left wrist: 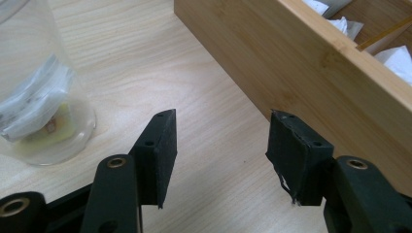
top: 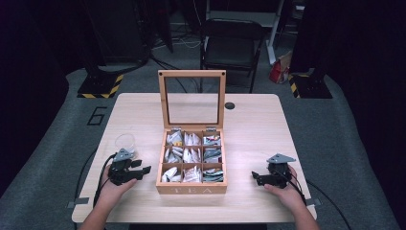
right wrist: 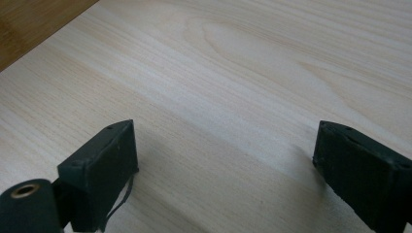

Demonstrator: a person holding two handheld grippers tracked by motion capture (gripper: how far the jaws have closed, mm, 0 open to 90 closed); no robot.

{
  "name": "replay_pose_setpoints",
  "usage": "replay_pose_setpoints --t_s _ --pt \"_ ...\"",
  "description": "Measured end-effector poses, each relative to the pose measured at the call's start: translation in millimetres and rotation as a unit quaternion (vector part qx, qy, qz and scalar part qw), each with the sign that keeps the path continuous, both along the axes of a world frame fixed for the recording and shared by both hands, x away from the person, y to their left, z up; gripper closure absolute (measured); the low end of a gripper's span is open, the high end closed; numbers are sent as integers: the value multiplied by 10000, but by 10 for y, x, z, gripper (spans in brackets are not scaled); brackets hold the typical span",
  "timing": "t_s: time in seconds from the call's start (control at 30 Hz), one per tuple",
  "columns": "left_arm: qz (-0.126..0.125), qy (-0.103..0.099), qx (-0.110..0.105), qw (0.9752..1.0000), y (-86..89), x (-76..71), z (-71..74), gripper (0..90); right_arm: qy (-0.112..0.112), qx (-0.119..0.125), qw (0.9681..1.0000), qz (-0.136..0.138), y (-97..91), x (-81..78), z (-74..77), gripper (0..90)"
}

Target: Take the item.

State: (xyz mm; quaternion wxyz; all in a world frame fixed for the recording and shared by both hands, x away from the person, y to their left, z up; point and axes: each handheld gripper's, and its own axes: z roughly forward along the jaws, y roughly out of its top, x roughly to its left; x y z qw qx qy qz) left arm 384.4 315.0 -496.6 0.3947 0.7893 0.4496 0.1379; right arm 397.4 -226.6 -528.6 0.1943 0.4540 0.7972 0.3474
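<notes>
Resting both empty, wide-open, left gripper (top: 142, 169) beside tea box (top: 192, 188) mid-counter and right gripper (top: 255, 176) near right edge; risk: left swing tips glass (left wrist: 34, 97) behind it, spilling its bag.

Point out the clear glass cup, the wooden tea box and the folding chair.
Clear glass cup (left wrist: 41, 114), left gripper view, its lower wall.
Wooden tea box (top: 191, 189), high view, its front wall.
Black folding chair (top: 231, 50), high view, its seat.

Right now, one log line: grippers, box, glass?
left gripper: open, empty | right gripper: open, empty | tea box: lid up, sachets inside | glass: left of box, holds a sachet
</notes>
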Motion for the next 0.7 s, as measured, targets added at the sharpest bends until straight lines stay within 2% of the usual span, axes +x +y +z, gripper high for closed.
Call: replay_pose_setpoints --t_s 0.07,0.1,0.13,0.27,0.57,0.7 --pt "17 -30 23 10000 9 9 -21 437 -7 -2 10000 6 -1 1 0 83" --pt "26 56 3 10000 11 5 -25 434 -9 -2 10000 6 -1 1 -1 83" --pt "20 26 54 10000 19 12 -30 433 -9 -2 10000 6 -1 1 -1 83" --pt "45 68 25 10000 20 12 -38 427 -9 -1 10000 6 -1 1 -1 82" --pt "-20 29 63 10000 -14 17 -51 426 -9 -1 10000 5 -1 1 -1 82" --pt "-7 29 -7 10000 -31 16 -54 426 6 3 10000 -1 0 -1 0 83"
